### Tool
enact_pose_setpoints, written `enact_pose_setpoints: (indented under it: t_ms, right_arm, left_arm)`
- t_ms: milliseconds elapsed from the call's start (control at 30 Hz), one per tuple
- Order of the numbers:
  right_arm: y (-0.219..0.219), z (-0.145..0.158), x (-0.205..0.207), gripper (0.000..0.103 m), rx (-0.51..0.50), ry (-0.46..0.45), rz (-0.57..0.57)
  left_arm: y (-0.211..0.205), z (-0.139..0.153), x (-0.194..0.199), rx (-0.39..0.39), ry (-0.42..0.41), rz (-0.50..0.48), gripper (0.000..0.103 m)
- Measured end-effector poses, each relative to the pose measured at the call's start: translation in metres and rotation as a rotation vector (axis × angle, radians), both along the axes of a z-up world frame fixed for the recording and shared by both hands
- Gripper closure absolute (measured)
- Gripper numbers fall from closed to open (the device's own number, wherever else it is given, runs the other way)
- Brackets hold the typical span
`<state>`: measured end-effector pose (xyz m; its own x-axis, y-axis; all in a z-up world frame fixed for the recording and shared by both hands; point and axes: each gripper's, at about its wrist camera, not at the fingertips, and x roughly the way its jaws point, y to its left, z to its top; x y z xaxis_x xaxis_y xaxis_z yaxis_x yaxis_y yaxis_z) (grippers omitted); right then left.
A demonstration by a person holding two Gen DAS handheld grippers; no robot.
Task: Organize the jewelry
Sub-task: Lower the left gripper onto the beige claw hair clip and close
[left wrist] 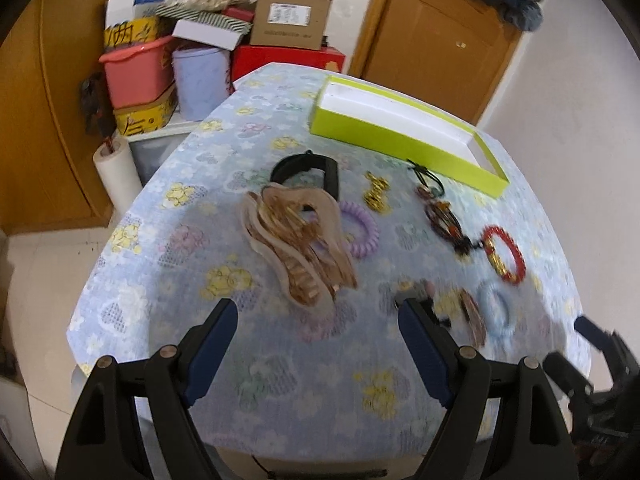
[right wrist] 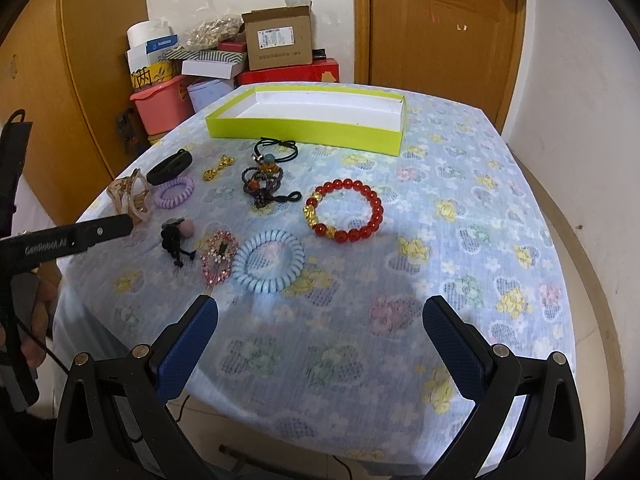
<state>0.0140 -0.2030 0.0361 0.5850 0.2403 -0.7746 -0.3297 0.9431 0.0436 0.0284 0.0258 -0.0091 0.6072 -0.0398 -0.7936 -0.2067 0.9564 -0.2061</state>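
Jewelry lies spread on the flowered tablecloth. A lime-green box (right wrist: 304, 130) with a white inside stands empty at the far side; it also shows in the left wrist view (left wrist: 400, 140). A beige claw clip (left wrist: 296, 240), purple coil tie (left wrist: 360, 228), black band (left wrist: 308, 168), gold piece (left wrist: 376, 194), dark beaded string (left wrist: 444, 220) and red bead bracelet (right wrist: 344, 210) lie near it. A blue coil tie (right wrist: 269, 262) and pink rhinestone clip (right wrist: 218, 258) lie nearer. My left gripper (left wrist: 318, 320) is open above the table, just short of the claw clip. My right gripper (right wrist: 320, 320) is open and empty.
Boxes, a pink tub (right wrist: 160, 108) and a lilac bin (left wrist: 198, 80) are stacked beyond the table's far left edge. A wooden door (right wrist: 440, 28) stands behind. The table's near edge drops to a tiled floor.
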Motion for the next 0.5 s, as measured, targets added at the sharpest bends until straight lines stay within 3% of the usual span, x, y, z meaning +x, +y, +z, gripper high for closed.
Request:
enact_pose_setpoints:
  t_ms: [200, 300, 433, 500]
  right_arm:
    - [-0.002, -0.004, 0.013, 0.003, -0.003, 0.007, 0.001]
    - [-0.003, -0.007, 0.019, 0.008, -0.005, 0.014, 0.001]
    - [-0.002, -0.011, 0.027, 0.021, -0.004, 0.027, 0.012]
    - [0.001, -0.012, 0.03, 0.027, 0.0, 0.033, 0.025]
  left_arm:
    - [0.005, 0.0, 0.02, 0.006, -0.018, 0.053, 0.02]
    - [0.004, 0.0, 0.028, 0.036, -0.036, 0.053, 0.032]
    - [0.005, -0.004, 0.034, 0.056, -0.014, 0.054, 0.05]
    - [0.007, -0.006, 0.034, 0.075, -0.003, 0.06, 0.053]
